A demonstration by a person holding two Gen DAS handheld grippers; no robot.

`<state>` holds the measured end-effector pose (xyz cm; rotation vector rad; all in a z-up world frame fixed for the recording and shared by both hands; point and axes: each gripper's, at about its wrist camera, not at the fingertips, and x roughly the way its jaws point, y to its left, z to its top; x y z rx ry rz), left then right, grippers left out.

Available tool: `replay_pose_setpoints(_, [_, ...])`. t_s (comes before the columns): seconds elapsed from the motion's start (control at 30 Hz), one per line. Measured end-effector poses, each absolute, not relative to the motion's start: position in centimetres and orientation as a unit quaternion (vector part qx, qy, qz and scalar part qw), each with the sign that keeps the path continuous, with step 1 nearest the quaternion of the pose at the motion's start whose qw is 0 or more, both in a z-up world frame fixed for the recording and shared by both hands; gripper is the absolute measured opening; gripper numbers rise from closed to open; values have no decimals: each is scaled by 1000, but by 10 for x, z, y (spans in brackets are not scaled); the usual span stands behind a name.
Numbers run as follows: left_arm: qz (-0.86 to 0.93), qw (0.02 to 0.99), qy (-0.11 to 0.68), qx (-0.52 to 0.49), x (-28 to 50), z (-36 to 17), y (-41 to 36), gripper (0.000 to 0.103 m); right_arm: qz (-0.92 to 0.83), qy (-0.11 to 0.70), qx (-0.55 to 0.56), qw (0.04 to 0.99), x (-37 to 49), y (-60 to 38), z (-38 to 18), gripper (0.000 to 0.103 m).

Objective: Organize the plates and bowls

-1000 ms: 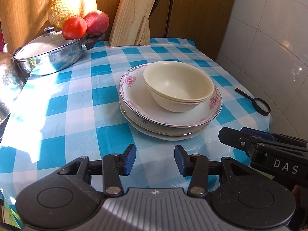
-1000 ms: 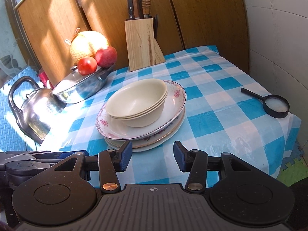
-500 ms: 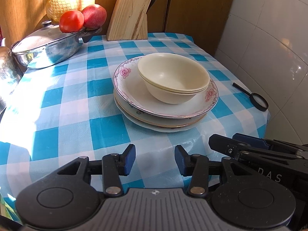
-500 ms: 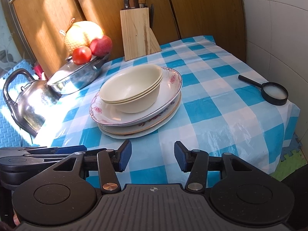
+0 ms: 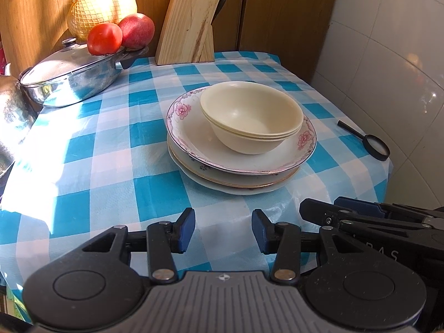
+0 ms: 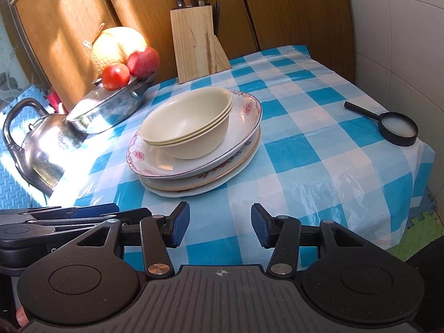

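We are seeing the cream bowls nested on stacked plates mid-table. A lidded pan carrying fruit and a knife block are crowding the far edge; a magnifying glass is lying by the right edge. Our left gripper and right gripper are hovering over the near edge, fingers apart, holding nothing. Only the right view is showing the kettle.

Sunlight falls in patches across wooden cabinet doors behind the tabletop, which wears a blue-and-white checked cloth. White wall tiles stand right; foam floor mats lie below.
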<state>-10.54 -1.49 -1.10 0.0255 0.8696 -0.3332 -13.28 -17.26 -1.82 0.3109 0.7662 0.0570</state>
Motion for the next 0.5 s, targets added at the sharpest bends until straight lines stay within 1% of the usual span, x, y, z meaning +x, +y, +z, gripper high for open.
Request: replay_pose_setpoints(0.5, [-161, 895, 416, 15, -107, -10, -16, 38, 28, 371, 151, 916, -133, -173, -18, 57])
